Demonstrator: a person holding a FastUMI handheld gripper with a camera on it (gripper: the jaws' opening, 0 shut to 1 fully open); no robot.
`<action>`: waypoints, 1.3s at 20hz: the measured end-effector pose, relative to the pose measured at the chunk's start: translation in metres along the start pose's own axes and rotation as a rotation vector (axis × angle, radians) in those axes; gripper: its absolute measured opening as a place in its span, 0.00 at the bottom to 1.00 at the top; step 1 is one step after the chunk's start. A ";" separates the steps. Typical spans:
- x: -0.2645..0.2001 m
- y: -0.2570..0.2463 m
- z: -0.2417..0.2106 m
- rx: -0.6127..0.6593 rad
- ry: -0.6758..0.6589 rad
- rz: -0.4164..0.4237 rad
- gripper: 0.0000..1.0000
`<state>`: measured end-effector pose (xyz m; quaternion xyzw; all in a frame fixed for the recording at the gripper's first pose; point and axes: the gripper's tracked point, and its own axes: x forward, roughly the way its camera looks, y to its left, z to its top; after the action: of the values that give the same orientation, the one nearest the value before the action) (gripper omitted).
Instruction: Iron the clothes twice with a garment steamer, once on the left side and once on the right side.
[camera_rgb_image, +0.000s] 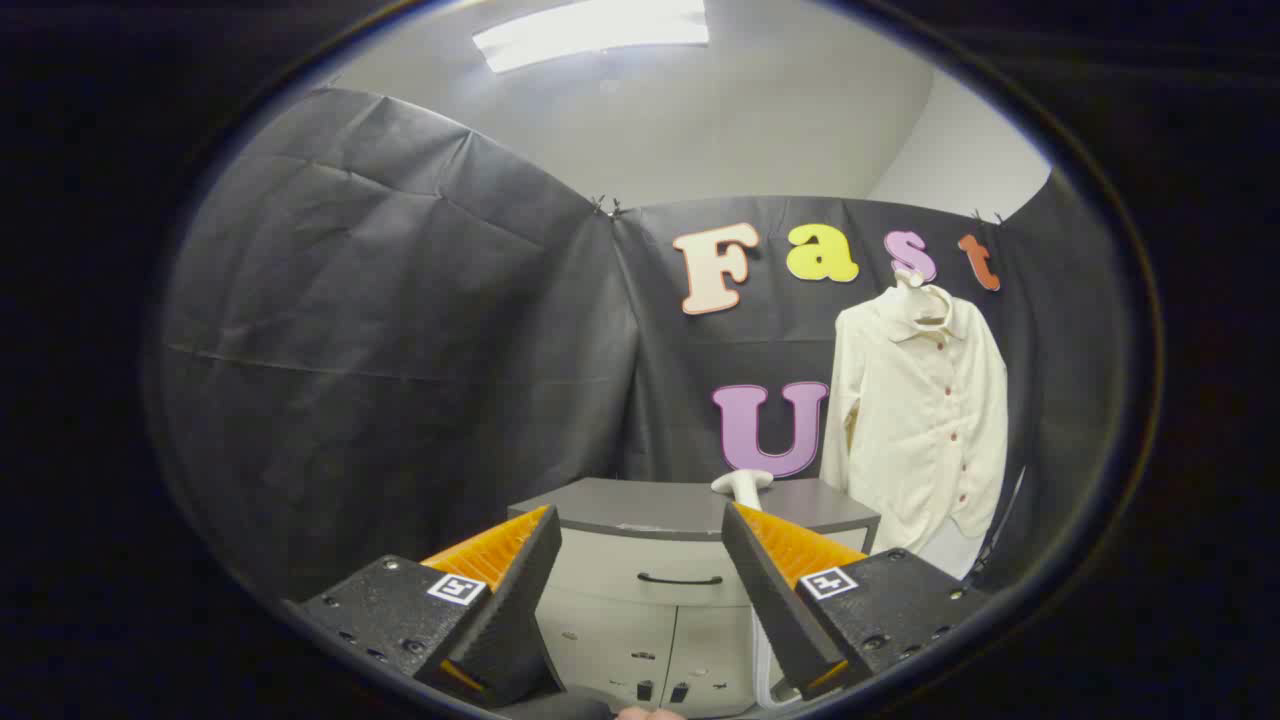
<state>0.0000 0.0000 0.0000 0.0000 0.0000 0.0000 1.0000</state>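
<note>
A cream button-up shirt (925, 420) hangs on a hanger against the booth wall, beyond and to the right of my fingers. A white garment steamer (742, 486) stands on top of a grey cabinet (640, 510), just past the tip of my right finger; only its head and neck show. My gripper (640, 520) is open, its fingers spread wide with nothing between them, still well short of the cabinet.
The cabinet has a drawer with a dark handle (680, 579) and two doors below. Black cloth walls close in on the left and behind. Part of a hand shows at the very bottom between the fingers.
</note>
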 end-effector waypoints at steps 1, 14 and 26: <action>0.000 0.000 -0.001 -0.002 0.003 -0.001 0.98; 0.001 0.006 -0.005 -0.003 0.015 0.015 0.98; 0.013 -0.004 -0.013 -0.025 0.038 -0.010 0.98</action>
<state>0.0130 -0.0038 -0.0130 -0.0123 0.0188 -0.0048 0.9997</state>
